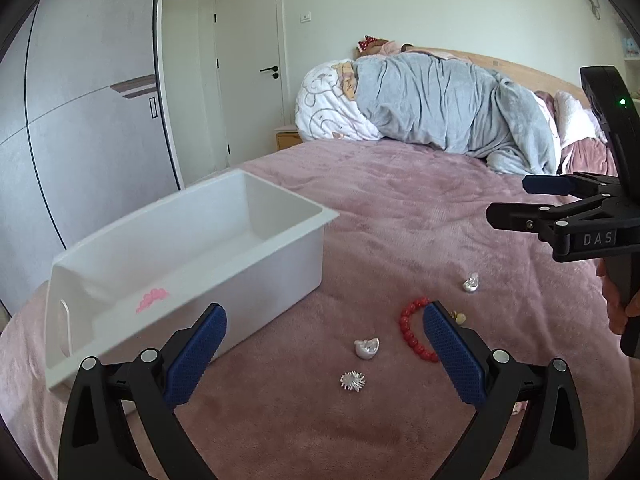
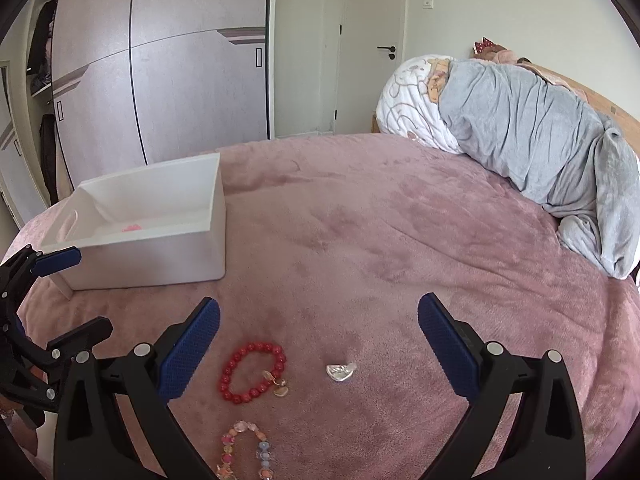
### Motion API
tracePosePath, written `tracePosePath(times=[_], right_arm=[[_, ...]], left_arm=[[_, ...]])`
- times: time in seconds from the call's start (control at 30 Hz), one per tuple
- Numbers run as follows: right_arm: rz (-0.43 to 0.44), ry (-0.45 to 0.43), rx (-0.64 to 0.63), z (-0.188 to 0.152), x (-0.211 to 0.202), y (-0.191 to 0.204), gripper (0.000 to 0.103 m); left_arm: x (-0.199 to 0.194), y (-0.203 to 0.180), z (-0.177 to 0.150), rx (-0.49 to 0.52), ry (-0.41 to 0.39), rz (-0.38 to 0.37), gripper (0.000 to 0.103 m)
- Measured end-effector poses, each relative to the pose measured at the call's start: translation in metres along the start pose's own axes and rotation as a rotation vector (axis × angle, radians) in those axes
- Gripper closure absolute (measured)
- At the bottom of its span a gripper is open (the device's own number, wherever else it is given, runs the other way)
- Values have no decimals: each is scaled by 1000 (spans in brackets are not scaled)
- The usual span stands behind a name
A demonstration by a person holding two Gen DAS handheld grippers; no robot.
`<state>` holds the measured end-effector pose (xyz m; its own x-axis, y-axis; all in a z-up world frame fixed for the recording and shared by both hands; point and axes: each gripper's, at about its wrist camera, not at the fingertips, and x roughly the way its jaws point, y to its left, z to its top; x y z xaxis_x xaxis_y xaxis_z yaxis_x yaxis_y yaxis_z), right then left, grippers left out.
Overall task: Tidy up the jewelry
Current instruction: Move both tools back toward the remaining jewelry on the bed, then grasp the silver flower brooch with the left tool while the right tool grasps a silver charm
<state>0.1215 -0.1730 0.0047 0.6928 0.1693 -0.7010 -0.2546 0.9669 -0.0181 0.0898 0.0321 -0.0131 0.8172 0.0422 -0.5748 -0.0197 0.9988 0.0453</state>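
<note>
**Wide-open jaws over small trinkets on plush fabric**

The left gripper (image 1: pixel 324 340) is spread wide and empty, with a silver shell charm (image 1: pixel 366 348) and a spiky silver brooch (image 1: pixel 352 381) between its pads. The right gripper (image 2: pixel 319 344) is likewise released; a red bead bracelet (image 2: pixel 253 373) lies at its 7 o'clock. The white bin (image 1: pixel 256 268), holding something pink, stands at the left gripper's 10 o'clock. The risks, as I judge them: pads could pinch the pink bedspread (image 2: pixel 360 240) or flick a charm away.
</note>
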Motion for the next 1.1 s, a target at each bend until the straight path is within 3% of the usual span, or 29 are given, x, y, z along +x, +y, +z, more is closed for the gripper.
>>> tracePosePath(times=[0.23, 0.37, 0.53, 0.63, 0.73, 0.83, 0.87, 1.03, 1.1], right_arm=[[-35, 96, 23, -30, 41, -16, 14], [-33, 147, 31, -43, 63, -20, 29], [-17, 206, 21, -55, 84, -17, 37], [2, 233, 29, -60, 92, -18, 48], [26, 238, 44, -62, 94, -21, 54], [49, 243, 54, -64, 95, -22, 70], [53, 242, 55, -64, 95, -21, 76], [63, 237, 56, -66, 94, -21, 77], [65, 236, 58, -67, 93, -22, 77]], left_arm=[[35, -5, -26, 20, 86, 1, 4], [46, 1, -33, 6, 117, -6, 4], [63, 8, -36, -31, 141, -28, 6], [74, 7, -40, -27, 171, -41, 32], [82, 6, -44, -23, 183, -31, 36], [82, 5, -46, -16, 179, -38, 43], [82, 5, -47, -15, 178, -43, 50], [82, 8, -50, -42, 183, -85, 68], [83, 9, -52, -53, 185, -118, 81]])
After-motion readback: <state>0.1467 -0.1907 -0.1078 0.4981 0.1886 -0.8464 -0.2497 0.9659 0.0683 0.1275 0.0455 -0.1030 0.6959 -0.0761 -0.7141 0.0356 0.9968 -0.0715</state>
